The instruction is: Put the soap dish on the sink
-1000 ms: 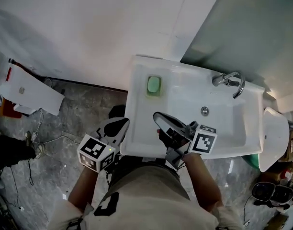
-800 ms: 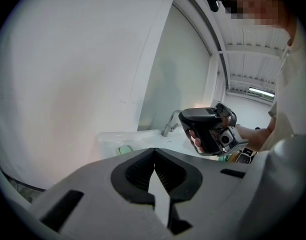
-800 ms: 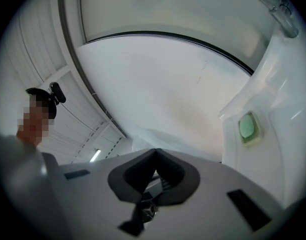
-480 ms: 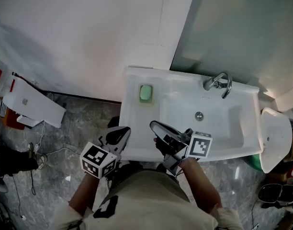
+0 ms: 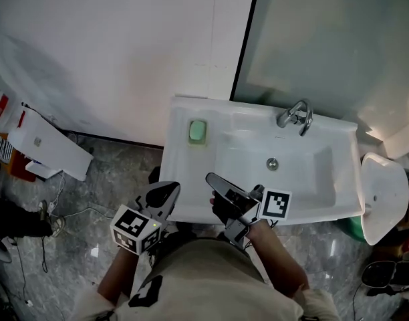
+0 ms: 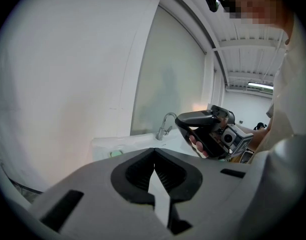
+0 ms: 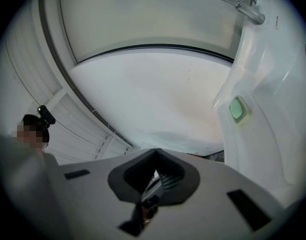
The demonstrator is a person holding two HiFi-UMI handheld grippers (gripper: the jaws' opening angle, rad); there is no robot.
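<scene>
A pale green soap dish [image 5: 198, 132] lies flat on the back left corner of the white sink [image 5: 305, 179], apart from both grippers. It also shows small in the left gripper view [image 6: 116, 153] and in the right gripper view [image 7: 237, 109]. My right gripper [image 5: 211, 179] hovers over the sink's front rim, shut and empty; from its own camera the gripper [image 7: 155, 151] shows jaws that meet. My left gripper [image 5: 166, 191] hangs just off the sink's front left corner, its jaws [image 6: 154, 151] closed with nothing between them.
A chrome faucet [image 5: 295, 118] stands at the sink's back right. On the floor to the left are a white box [image 5: 47, 146] and cables. Right of the sink is a white fixture [image 5: 381, 192]. A wall and a frosted glass panel stand behind.
Both grippers have drawn back a little toward the person, away from the soap dish. The dish has stayed in place on the sink.
</scene>
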